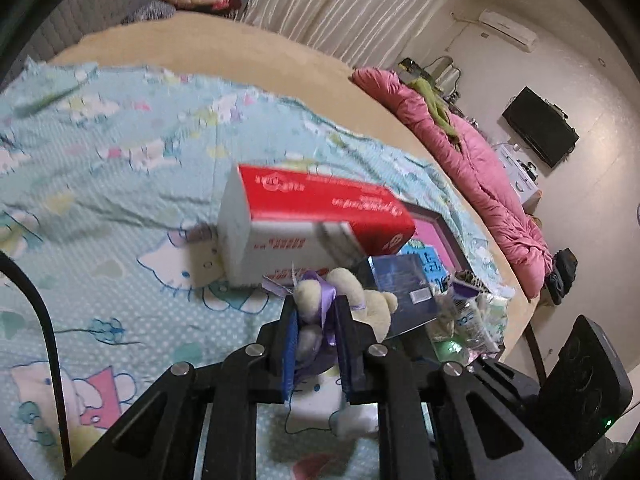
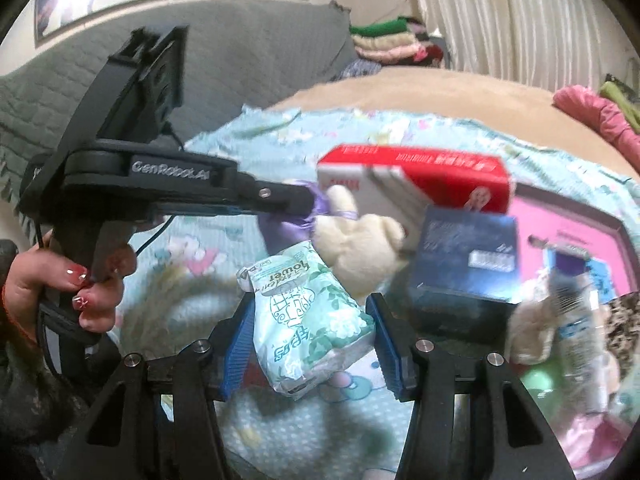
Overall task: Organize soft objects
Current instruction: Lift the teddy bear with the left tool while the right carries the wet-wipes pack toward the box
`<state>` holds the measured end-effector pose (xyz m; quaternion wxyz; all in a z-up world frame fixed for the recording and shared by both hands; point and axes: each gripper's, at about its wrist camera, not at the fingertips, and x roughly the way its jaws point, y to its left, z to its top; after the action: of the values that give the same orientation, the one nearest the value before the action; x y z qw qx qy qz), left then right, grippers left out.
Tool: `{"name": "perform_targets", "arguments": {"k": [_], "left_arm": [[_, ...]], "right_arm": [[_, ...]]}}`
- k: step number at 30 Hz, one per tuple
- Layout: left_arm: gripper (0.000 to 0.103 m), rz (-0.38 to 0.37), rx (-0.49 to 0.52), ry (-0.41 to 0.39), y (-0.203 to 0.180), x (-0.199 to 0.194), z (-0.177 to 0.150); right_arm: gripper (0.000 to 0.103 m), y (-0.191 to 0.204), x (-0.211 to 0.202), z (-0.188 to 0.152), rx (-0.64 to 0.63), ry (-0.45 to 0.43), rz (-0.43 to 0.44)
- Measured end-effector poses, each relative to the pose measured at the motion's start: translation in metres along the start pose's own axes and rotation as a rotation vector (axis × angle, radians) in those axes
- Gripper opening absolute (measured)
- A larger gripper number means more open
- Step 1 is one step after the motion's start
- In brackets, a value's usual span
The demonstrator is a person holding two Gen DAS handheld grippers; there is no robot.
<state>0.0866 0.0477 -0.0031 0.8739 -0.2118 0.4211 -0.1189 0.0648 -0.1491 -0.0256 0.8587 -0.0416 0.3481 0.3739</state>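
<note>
**Both tools loaded over the bed**

A bed (image 1: 100,184) under a cartoon-print sheet fills the room. The left tool (image 1: 316,320) pinches a plush bear (image 1: 372,300) by its ribboned body; the right tool (image 2: 310,320) grips a crinkly tissue pack (image 2: 304,316). Lift both clear and keep the squeeze gentle. At 12 o'clock beyond them: a rigid red box (image 1: 320,216); at 1 o'clock, a glossy blue box (image 2: 464,252).
</note>
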Motion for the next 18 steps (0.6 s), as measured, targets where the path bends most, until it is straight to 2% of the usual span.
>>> {"name": "perform_targets", "arguments": {"k": [10,18], "left_arm": [[0.017,-0.003,0.082,-0.076,-0.054,-0.036,0.019],[0.017,-0.035,0.168,-0.083,-0.112,-0.036,0.025]], "right_arm": [[0.056,-0.021,-0.074,0.007,0.077,-0.171,-0.058],[0.056,-0.069,-0.127,0.013,0.213,-0.291,-0.191]]}}
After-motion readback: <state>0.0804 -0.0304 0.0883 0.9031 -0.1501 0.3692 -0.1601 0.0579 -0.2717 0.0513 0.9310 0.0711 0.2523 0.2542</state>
